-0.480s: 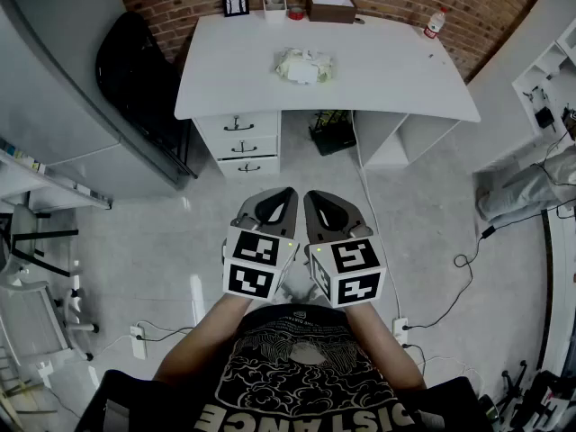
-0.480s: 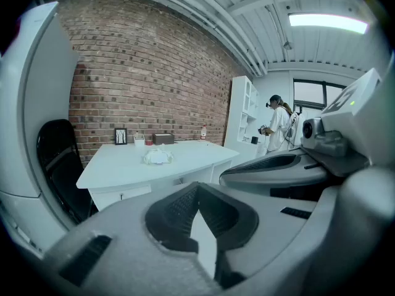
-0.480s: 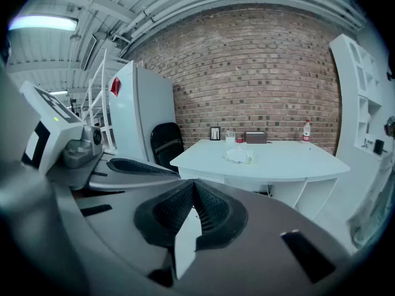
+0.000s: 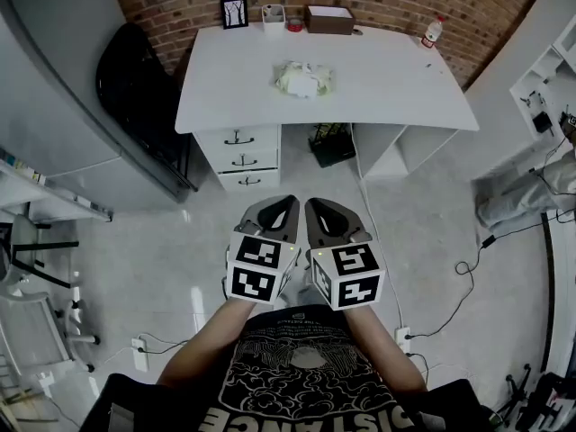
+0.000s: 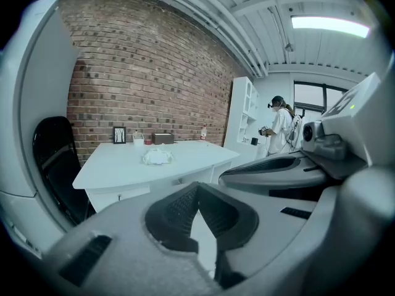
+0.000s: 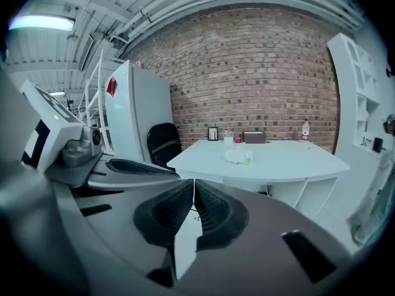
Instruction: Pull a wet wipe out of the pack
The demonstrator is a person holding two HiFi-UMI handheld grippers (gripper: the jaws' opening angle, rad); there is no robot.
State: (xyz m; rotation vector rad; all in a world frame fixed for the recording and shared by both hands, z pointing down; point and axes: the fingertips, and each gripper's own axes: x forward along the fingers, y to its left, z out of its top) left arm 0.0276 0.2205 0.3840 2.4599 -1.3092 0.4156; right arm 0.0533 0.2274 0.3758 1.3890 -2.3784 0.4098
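The worktop [image 4: 396, 88] is sitting slightly lower in the head view than a moment ago, so the person is probably closing in on it. The wet wipe pack [image 4: 303, 79] is lying at the upper middle of the frame, well apart from both tools. The left tool [image 5: 197, 187] and right tool [image 6: 194, 184] are hanging side by side at lower centre, jaws together on nothing. Reaching is still to come.

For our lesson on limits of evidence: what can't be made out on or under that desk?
Wipe pack: too small in every view; open or sealed, cannot tell.
Framed picture: head view, too small to see its image.
Dark thing under desk: head view, partly hidden by its top.
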